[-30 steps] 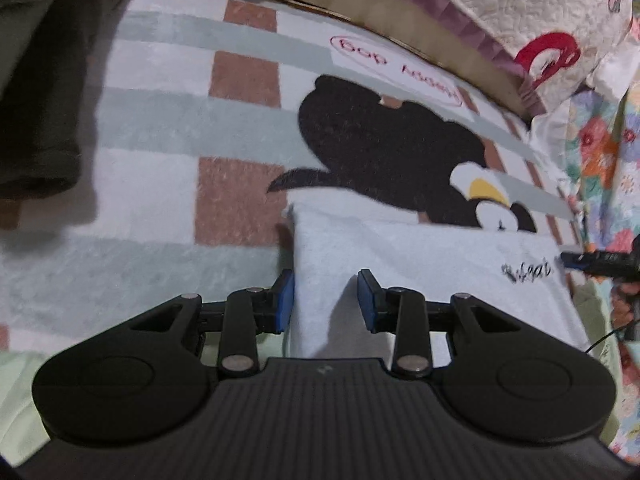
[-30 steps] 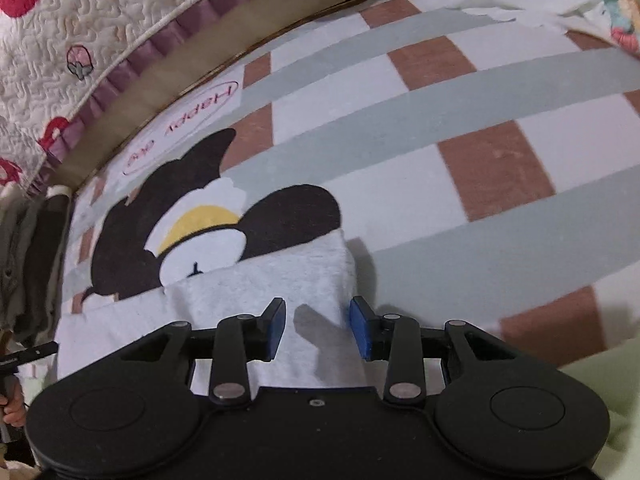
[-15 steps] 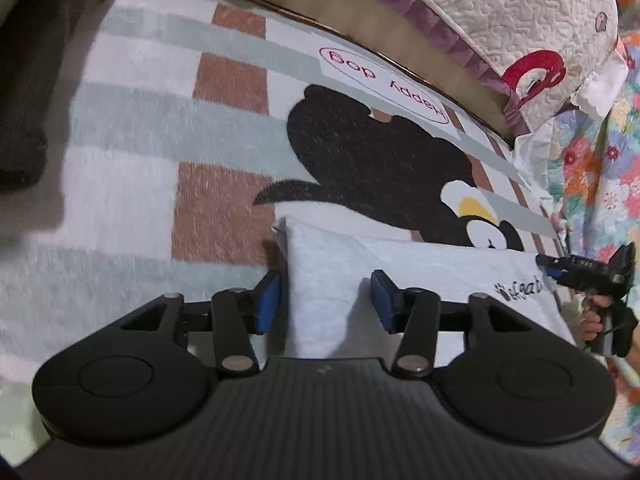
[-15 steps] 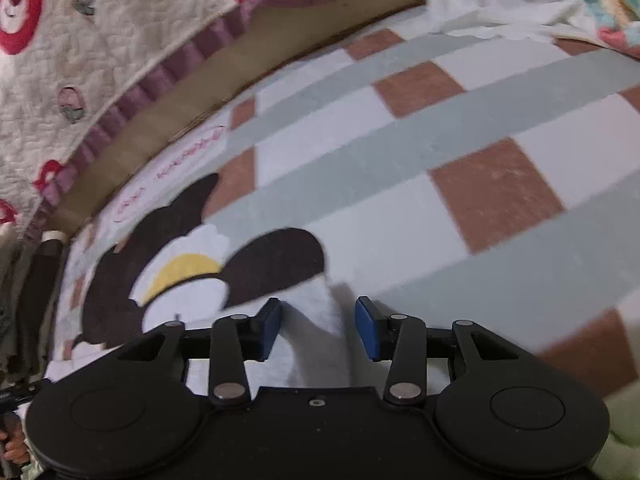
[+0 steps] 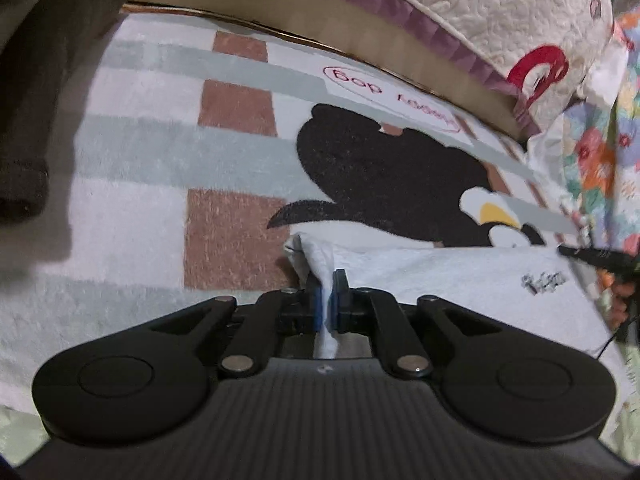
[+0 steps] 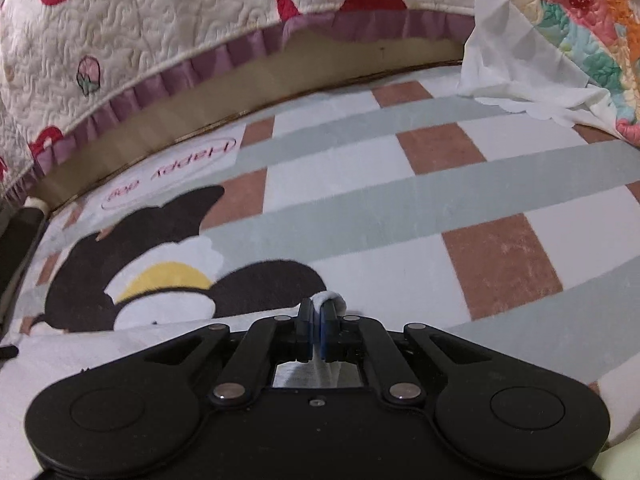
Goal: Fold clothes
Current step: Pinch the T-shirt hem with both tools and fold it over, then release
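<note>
A white folded garment point(image 5: 440, 280) with a small black logo lies on the checked blanket. My left gripper point(image 5: 327, 280) is at its left corner, jaws closing, and the cloth is pinched up into a ridge between the blue pads. In the right wrist view my right gripper point(image 6: 319, 308) is closing tight on the garment's point(image 6: 60, 360) right corner, and a white fold bulges over the fingertips. The right gripper's tip point(image 5: 592, 258) and the hand holding it show at the far right of the left wrist view.
The checked blanket point(image 6: 400, 200) carries a black dog print point(image 5: 380, 172). A quilted cover point(image 6: 160, 20) rises along the back edge. Dark clothing point(image 5: 32, 120) lies at the left. A floral quilt point(image 6: 580, 20) and white cloth point(image 6: 512, 72) sit at the back right.
Both grippers went from open, straddling the garment's corners, to pinched on the cloth. The cloth now bunches up between each pair of pads.
</note>
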Action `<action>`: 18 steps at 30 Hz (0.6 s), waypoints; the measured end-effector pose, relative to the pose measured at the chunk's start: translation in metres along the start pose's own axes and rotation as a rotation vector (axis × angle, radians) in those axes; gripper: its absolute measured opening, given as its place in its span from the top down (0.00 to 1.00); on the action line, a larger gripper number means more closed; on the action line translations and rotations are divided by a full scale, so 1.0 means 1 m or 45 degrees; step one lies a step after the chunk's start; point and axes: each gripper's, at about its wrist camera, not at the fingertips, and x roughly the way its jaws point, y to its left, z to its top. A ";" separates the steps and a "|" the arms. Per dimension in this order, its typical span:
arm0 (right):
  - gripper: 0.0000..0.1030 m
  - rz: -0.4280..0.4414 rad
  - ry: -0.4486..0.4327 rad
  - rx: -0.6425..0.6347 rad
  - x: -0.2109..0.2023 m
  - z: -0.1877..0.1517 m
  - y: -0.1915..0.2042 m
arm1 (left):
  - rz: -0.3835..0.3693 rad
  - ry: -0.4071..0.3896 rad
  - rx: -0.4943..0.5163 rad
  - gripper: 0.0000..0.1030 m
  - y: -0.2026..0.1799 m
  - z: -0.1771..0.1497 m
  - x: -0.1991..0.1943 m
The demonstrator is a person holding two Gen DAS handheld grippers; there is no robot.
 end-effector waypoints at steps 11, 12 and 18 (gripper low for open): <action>0.52 0.100 0.031 0.168 0.000 -0.015 -0.006 | -0.124 0.028 -0.043 0.56 0.004 0.004 0.019; 0.51 0.105 0.033 0.174 0.000 -0.015 -0.004 | -0.119 0.020 -0.020 0.57 0.001 0.004 0.021; 0.94 -0.009 -0.046 -0.130 -0.004 -0.021 0.033 | -0.010 -0.001 0.242 0.92 -0.035 -0.003 0.017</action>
